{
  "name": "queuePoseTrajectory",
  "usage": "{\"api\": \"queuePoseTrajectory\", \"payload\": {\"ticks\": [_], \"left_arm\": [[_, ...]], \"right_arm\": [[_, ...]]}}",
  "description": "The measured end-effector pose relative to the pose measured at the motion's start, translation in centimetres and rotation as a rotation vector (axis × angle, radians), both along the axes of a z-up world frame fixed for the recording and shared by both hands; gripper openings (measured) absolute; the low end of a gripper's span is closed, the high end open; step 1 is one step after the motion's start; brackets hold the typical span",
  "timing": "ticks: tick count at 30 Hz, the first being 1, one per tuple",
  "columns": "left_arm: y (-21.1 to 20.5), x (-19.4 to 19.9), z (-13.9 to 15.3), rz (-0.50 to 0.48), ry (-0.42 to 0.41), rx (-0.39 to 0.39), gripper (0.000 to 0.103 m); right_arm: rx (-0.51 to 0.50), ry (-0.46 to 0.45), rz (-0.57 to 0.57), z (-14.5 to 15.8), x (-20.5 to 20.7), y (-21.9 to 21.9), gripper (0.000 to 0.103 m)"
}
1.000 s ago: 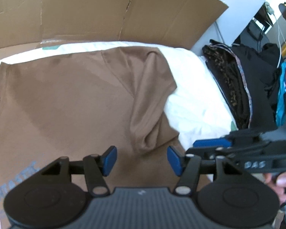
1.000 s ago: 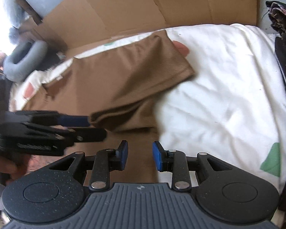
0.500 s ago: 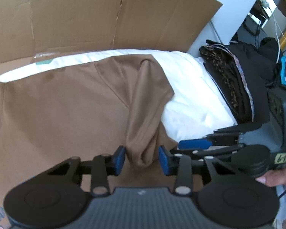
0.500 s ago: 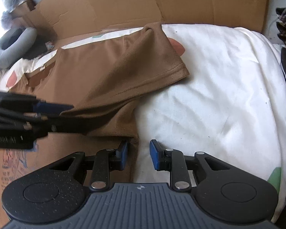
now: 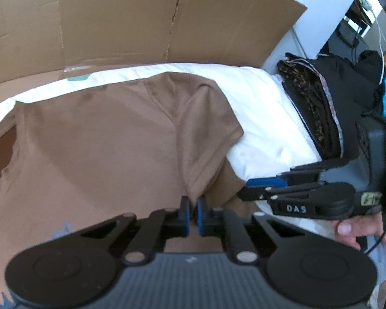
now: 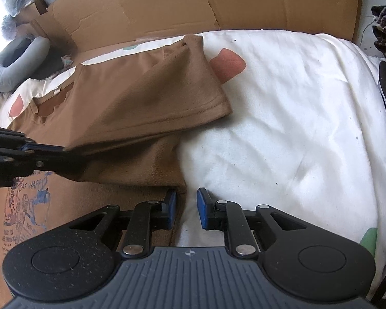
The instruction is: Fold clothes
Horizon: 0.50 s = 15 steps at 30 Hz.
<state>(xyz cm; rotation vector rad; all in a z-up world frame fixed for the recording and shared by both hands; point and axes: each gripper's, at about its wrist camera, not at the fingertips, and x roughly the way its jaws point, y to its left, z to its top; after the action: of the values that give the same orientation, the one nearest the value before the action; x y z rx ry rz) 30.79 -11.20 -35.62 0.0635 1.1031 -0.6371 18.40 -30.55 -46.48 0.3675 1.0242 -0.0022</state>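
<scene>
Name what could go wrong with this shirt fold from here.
1. The left gripper pinches only a small bunch of the brown shirt under the sleeve; it may slip when lifted.
2. The right gripper is open at the shirt's side edge; closing there might also catch the white bedding.

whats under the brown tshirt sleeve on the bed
The brown t-shirt sleeve lies on a white sheet; a red patch of its print pokes out. The rest of that patch is covered.
</scene>
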Motion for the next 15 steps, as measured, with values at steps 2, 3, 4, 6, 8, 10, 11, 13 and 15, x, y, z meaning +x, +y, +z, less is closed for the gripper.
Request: {"api": "queuePoseTrajectory", "payload": {"ticks": [2, 3, 4, 6, 8, 10, 11, 13, 15], "left_arm": [[0.5, -0.3, -0.1, 0.012, 0.011, -0.005, 0.005], [0.8, -0.4, -0.2, 0.022, 0.017, -0.009, 0.004], [1.1, -0.6, -0.3, 0.032, 0.023, -0.013, 0.004], [1.5, -0.9, -0.7, 0.043, 0.035, -0.015, 0.004], [1.9, -1.2, -1.5, 0.048, 0.049, -0.009, 0.004], [2.3, -1.3, -2.3, 0.062, 0.075, -0.002, 0.004], [2.4, -1.4, -2.7, 0.071, 0.088, 0.005, 0.003], [2.8, -1.4, -3.3, 0.086, 0.117, 0.022, 0.003], [3.0, -1.4, -3.6, 0.084, 0.153, 0.045, 0.004]], "right_arm": [[-0.005, 0.001, 0.004, 0.0, 0.1, 0.1, 0.022], [-0.005, 0.001, 0.004, 0.0, 0.1, 0.1, 0.022], [-0.005, 0.001, 0.004, 0.0, 0.1, 0.2, 0.022], [-0.006, 0.002, 0.005, 0.0, 0.2, 0.3, 0.022], [-0.007, 0.002, 0.006, 0.0, 0.3, 0.3, 0.022], [-0.007, 0.003, 0.007, 0.0, 0.3, 0.4, 0.022], [-0.007, 0.003, 0.009, 0.0, 0.3, 0.3, 0.022], [-0.006, 0.006, 0.013, 0.0, 0.3, 0.3, 0.022], [-0.006, 0.012, 0.020, 0.1, 0.3, 0.2, 0.022]]}}
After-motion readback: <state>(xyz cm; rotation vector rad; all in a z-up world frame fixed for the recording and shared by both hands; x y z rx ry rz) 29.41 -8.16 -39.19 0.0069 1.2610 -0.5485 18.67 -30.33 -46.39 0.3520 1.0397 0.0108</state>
